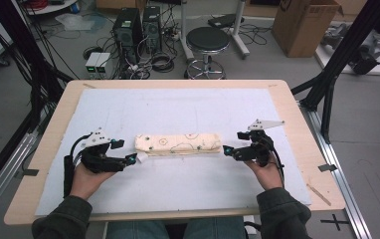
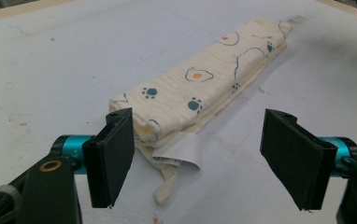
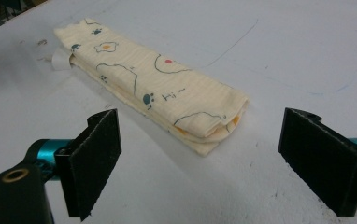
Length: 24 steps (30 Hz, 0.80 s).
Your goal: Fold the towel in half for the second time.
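A cream cloth printed with paw marks and fried eggs lies folded into a long narrow strip across the middle of the pale mat. My left gripper stands open at its left end, where a white label and a small loop stick out of the cloth. My right gripper stands open at the right end, its jaws set wide on either side of the folded tip of the cloth. Neither gripper holds anything.
The mat covers most of a wooden table. Beyond the far edge stand a black stool, computer towers, cables and a cardboard box. Black frame posts rise at both sides.
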Each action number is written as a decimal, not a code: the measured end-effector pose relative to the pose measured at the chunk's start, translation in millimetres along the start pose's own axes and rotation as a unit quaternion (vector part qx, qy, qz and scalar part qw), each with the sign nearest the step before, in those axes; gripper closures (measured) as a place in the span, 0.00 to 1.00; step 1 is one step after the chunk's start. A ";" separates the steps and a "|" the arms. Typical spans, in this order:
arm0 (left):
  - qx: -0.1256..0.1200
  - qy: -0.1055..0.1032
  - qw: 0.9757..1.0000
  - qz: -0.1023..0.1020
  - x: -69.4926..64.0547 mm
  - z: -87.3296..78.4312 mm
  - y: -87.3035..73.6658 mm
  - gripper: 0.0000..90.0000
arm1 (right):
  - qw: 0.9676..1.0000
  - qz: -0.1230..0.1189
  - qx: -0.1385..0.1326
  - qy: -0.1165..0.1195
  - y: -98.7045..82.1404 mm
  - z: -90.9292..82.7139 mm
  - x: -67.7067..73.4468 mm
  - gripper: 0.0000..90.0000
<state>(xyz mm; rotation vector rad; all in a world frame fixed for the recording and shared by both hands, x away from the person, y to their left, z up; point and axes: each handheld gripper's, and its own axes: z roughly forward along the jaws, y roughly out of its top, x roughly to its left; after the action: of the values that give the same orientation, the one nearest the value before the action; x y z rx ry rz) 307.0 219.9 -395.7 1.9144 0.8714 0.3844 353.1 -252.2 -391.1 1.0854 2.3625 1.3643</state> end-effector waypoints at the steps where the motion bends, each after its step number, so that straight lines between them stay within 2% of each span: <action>1: 0.000 0.000 1.000 0.000 0.0 -0.4 -0.6 0.30 | 1.000 0.000 0.000 0.001 -0.7 -0.6 0.5 0.14; 24: -0.007 0.005 1.000 -0.007 -9.3 -13.6 -15.9 0.28 | 1.000 -0.005 -0.003 0.000 -22.4 -14.0 8.1 0.14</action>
<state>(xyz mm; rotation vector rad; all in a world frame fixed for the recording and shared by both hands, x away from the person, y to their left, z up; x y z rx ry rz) 286.0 226.5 -402.0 1.8931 0.8866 0.3918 329.2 -262.7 -400.2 1.0706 2.3580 1.3680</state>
